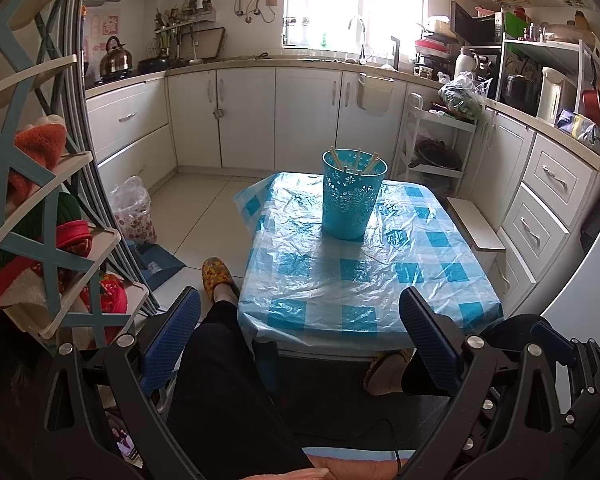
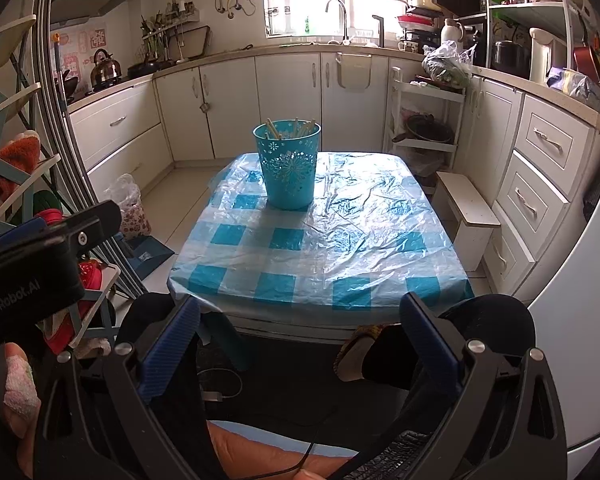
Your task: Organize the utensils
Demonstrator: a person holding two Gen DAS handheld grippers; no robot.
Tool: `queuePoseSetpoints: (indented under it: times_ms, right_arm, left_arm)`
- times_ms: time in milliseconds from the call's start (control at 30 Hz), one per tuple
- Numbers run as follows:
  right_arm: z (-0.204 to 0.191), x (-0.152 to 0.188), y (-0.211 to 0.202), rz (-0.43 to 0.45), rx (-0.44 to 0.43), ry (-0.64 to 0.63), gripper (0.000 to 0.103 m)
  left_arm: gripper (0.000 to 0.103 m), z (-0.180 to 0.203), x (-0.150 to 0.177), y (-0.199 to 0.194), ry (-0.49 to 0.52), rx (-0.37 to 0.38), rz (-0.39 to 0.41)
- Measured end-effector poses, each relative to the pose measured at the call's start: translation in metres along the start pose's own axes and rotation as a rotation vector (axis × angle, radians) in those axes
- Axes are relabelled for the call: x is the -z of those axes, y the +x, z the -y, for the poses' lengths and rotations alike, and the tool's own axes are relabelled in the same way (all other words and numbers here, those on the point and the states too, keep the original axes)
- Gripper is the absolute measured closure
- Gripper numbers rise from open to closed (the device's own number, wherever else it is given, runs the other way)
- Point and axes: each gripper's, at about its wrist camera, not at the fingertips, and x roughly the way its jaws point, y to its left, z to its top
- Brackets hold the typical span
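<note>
Chopsticks (image 1: 354,161) in teal holder (image 1: 353,196), well beyond both spread, empty claws

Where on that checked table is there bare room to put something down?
Nearly everywhere: the checked table cover is bare from its near edge up to the blue holder with its chopsticks, and to the holder's right. Only the far left holds anything. Both tongs, left and right, hang open, empty.
</note>
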Motion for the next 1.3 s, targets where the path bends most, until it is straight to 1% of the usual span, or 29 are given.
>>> queuePoseSetpoints:
  times_ms: [867, 1300]
  right_arm:
    - [-0.0023, -0.0011, 0.0008, -0.006, 0.04, -0.013, 0.007]
    - [-0.0018, -0.0007, 0.0017, -0.012, 0.024, -0.003, 0.007]
  left_arm:
    - [0.008, -0.0019, 0.0061, -0.002, 0.002, -0.002, -0.006]
    - [0.008, -0.0079, 0.0065, -0.0008, 0.005, -0.008, -0.005]
